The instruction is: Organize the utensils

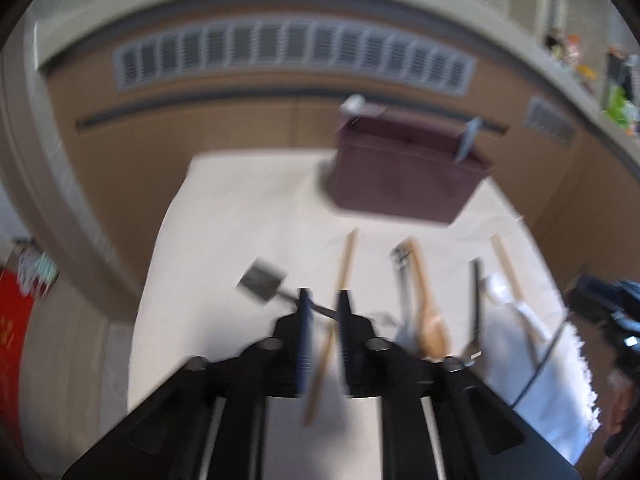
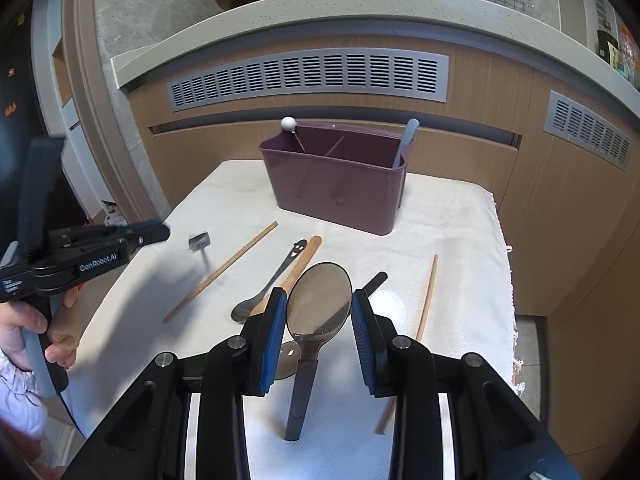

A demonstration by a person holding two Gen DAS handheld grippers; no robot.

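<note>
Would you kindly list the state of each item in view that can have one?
Left hand-held gripper: open, around a small spatula's handle.
Right hand-held gripper: open, large spoon between its fingers.
Purple caddy: upright, two utensils standing inside.
Chopstick: lying flat on the cloth.
Black smiley spoon: lying flat.

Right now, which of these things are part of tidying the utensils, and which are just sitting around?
Part of the job:
purple caddy
large metal spoon, between the right gripper jaws
dark spoon
wooden spoon
two chopsticks
small spatula
white spoon

Just lying about:
white tablecloth
wall vent
window ledge
</note>
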